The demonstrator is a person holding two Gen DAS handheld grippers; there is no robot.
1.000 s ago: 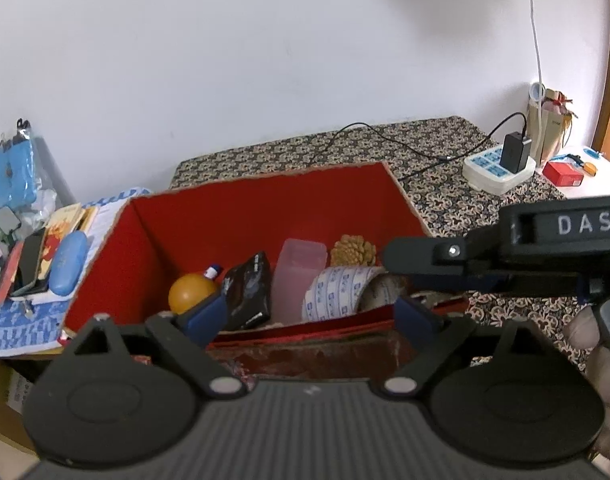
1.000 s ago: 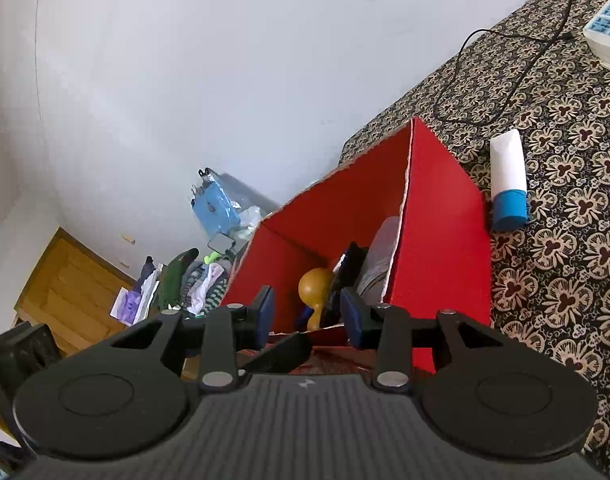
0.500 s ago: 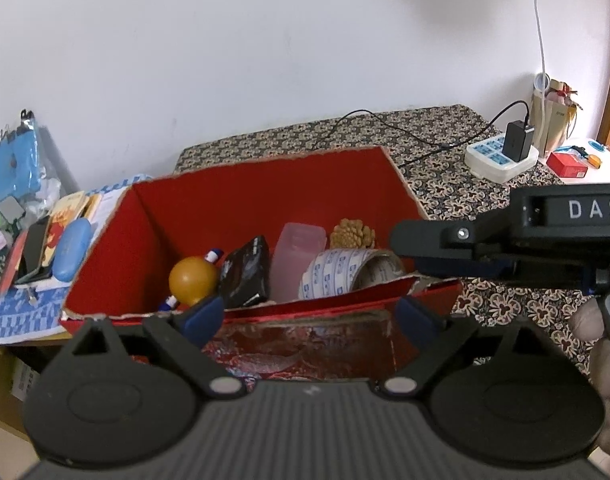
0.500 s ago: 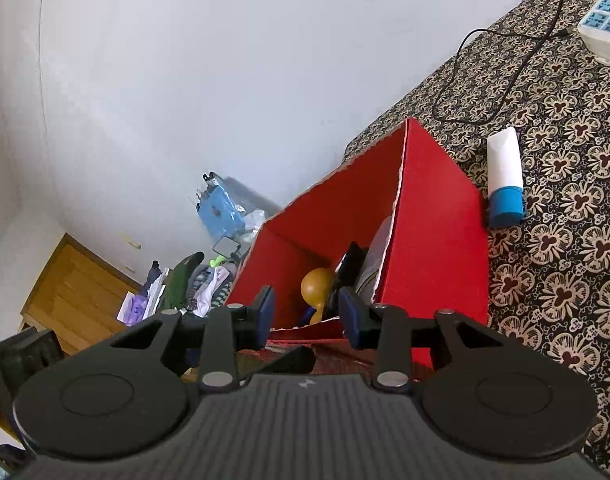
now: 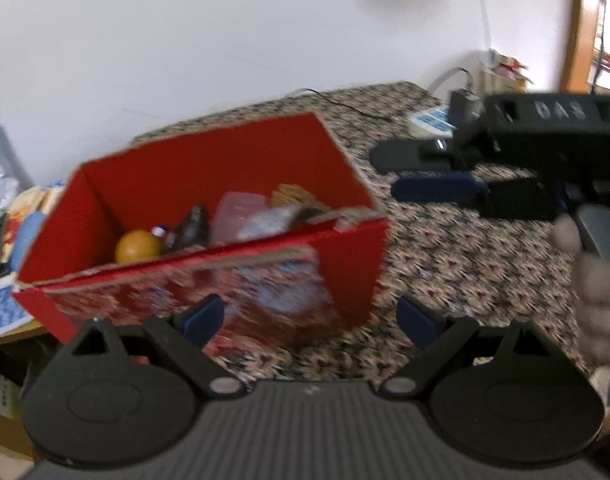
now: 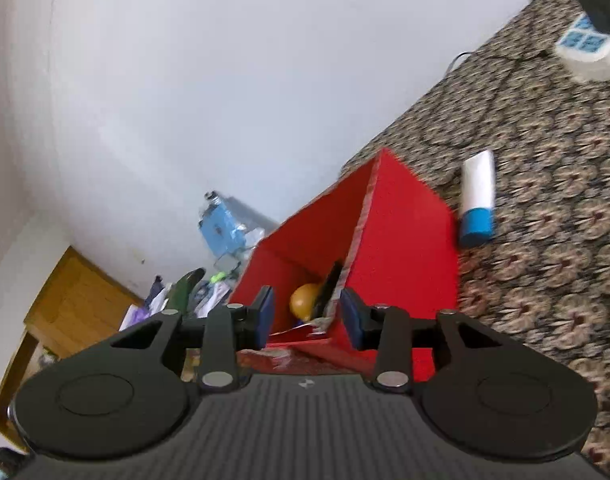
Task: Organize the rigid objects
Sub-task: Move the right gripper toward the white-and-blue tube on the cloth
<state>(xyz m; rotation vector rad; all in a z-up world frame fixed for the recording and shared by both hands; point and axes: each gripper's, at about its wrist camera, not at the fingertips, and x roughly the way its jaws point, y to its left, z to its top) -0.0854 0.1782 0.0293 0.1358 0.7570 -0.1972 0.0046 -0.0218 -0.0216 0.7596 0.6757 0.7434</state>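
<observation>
A red cardboard box (image 5: 345,264) stands open on the patterned cloth. It holds an orange ball (image 5: 137,247), a black packet (image 5: 191,227), a pink translucent container (image 5: 237,216), a roll of tape (image 5: 265,222) and a pine cone (image 5: 291,195). My left gripper (image 5: 309,316) hangs wide open in front of the box's near wall, holding nothing. My right gripper (image 5: 421,174) hovers to the right of the box, above the cloth. In its own view the right gripper (image 6: 308,318) is open and empty, with the box (image 6: 405,240) behind it. A white tube with a blue cap (image 6: 479,196) lies right of the box.
A white power strip (image 6: 589,48) with a black plug and cable sits at the far right of the cloth (image 5: 465,264). Books and a blue case (image 5: 25,232) crowd the left side. A hand (image 5: 597,280) holds the right gripper. A wooden cabinet (image 6: 77,292) stands lower left.
Both grippers have drawn back from the box, which now looks smaller and sits further left. The right gripper has pulled away from the box's right edge. Both jaw gaps look unchanged.
</observation>
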